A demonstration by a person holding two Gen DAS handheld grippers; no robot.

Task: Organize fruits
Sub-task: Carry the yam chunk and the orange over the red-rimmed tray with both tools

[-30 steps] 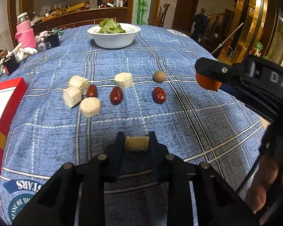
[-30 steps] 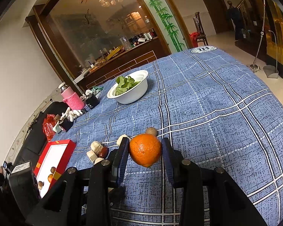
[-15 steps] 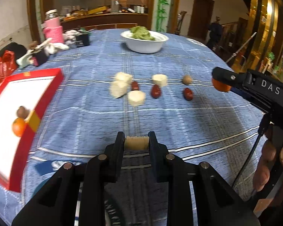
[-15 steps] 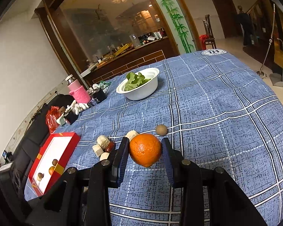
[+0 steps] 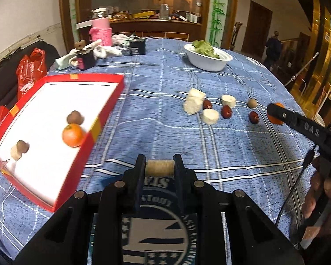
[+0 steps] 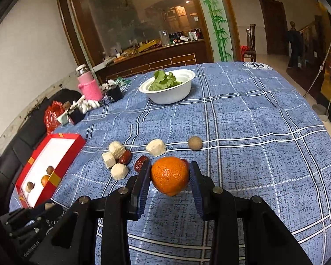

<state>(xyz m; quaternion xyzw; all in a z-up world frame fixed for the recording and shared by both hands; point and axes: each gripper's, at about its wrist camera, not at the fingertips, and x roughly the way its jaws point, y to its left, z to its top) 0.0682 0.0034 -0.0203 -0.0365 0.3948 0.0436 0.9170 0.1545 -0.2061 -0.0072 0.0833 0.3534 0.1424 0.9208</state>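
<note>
My left gripper (image 5: 160, 167) is shut on a small tan cylindrical piece (image 5: 159, 168), held above the blue checked cloth just right of the red box (image 5: 89, 145). The box holds an orange (image 5: 73, 135) and two brown pieces (image 5: 75, 117). My right gripper (image 6: 170, 180) is shut on an orange (image 6: 170, 178) above the cloth. Beyond it lie several pale chunks (image 6: 156, 147), red dates (image 6: 141, 163) and a brown ball (image 6: 195, 142). The right gripper also shows at the right of the left wrist view (image 5: 275, 113).
A white bowl of greens (image 6: 167, 89) stands farther back. A pink bottle (image 6: 88, 86), a black cup (image 6: 114, 92), white cloths and a red bag (image 6: 53, 116) crowd the far left edge. A person stands by the far doorway (image 5: 273, 46). The table edge curves off at right.
The left gripper has swung left with its tan piece, bringing the red box fully into view. The right gripper has shifted a little with the orange, still gripping it.
</note>
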